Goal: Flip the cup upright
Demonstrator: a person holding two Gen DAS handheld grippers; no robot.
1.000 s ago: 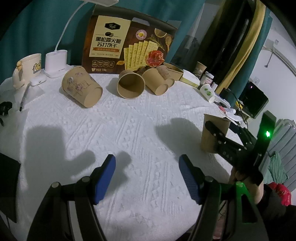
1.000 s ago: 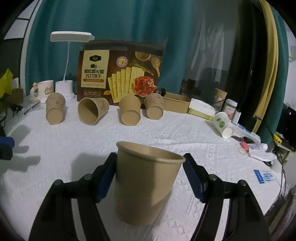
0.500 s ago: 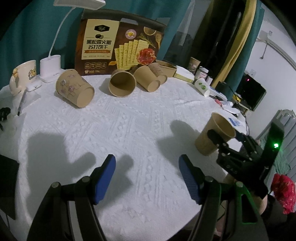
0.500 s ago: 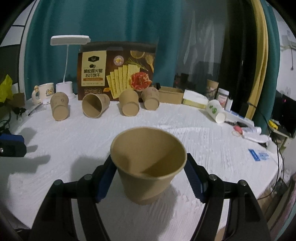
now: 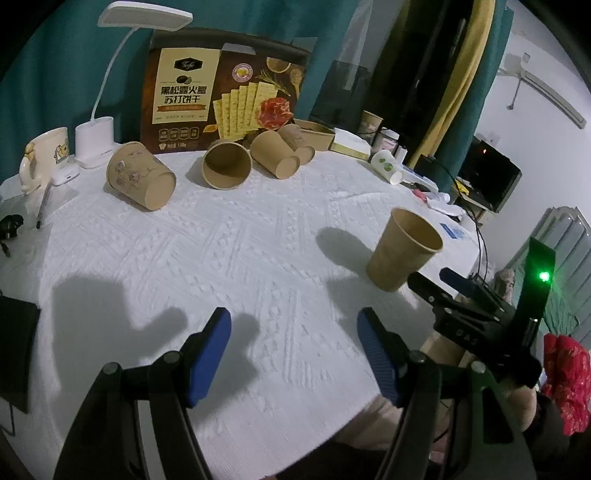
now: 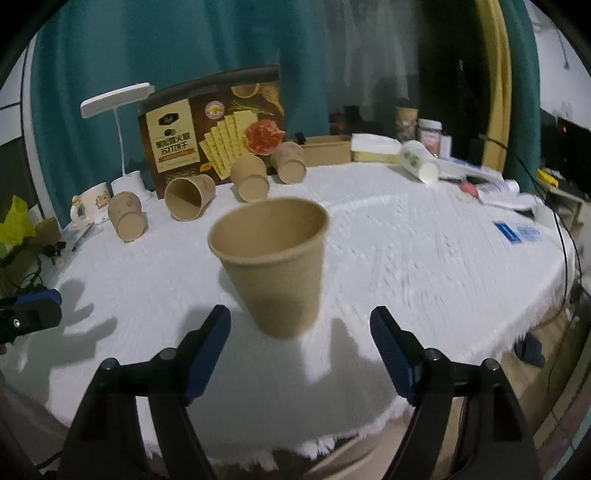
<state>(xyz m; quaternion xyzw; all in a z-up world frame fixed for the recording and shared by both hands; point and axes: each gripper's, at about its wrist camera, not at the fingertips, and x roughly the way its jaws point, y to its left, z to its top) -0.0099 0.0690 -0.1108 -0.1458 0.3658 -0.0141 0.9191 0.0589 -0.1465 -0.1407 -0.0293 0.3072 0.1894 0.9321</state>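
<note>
While the cup (image 6: 273, 273) is standing upright near the worktop (image 6: 406, 258) edge, I am holding both tongs (image 6: 299, 347) (image 5: 293, 347) wide, gripping nothing.

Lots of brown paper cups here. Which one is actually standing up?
The plain brown cup nearest the right gripper, mouth up, alone at the table's front edge. The others by the cracker box lie on their sides.

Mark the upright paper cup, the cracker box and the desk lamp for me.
upright paper cup (image 6: 275, 273): right wrist view, side wall.
cracker box (image 5: 221, 98): left wrist view, printed front.
desk lamp (image 5: 146, 14): left wrist view, lamp head.
</note>
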